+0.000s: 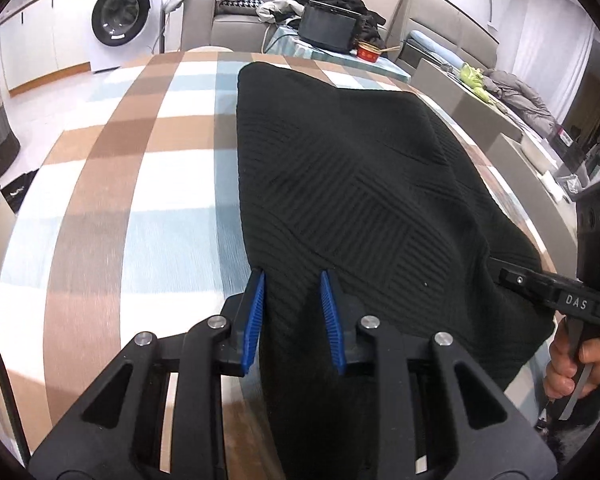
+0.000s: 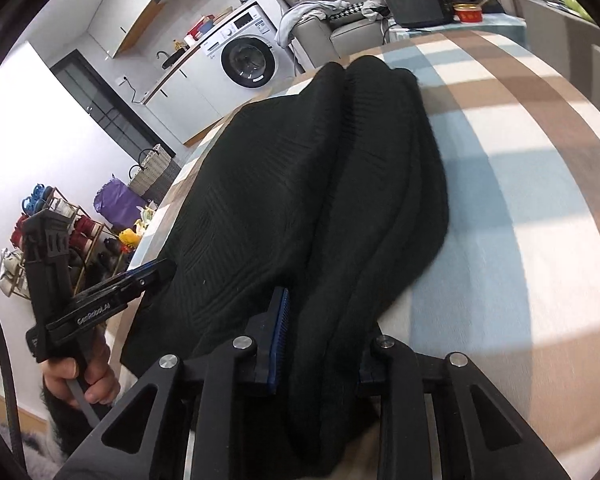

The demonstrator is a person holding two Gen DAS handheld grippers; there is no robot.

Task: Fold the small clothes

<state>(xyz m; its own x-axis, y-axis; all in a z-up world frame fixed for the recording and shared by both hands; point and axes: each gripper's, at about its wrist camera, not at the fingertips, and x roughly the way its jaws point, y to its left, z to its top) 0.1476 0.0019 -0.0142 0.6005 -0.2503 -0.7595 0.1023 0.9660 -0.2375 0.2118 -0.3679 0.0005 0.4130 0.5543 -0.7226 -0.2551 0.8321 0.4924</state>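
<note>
Both grippers, left (image 1: 292, 280) and right (image 2: 320, 312), each pinching the near edge of the black knit garment (image 1: 360, 168) on the checked tablecloth (image 1: 140, 200).

Washing machine (image 1: 120, 16), grey sofa (image 1: 236, 20), white floor (image 1: 32, 112)

A black ribbed knit garment (image 2: 300, 184) lies bunched in long folds on a table covered with a tan, blue and white checked cloth (image 2: 520, 184). The right gripper (image 2: 320, 320), seen from behind its blue-padded fingers (image 2: 281, 320), is pinched on the garment's near edge. At lower left a hand (image 2: 80, 376) holds the left gripper (image 2: 156, 272) at the garment's other near corner; a washing machine (image 2: 246, 58) stands behind
</note>
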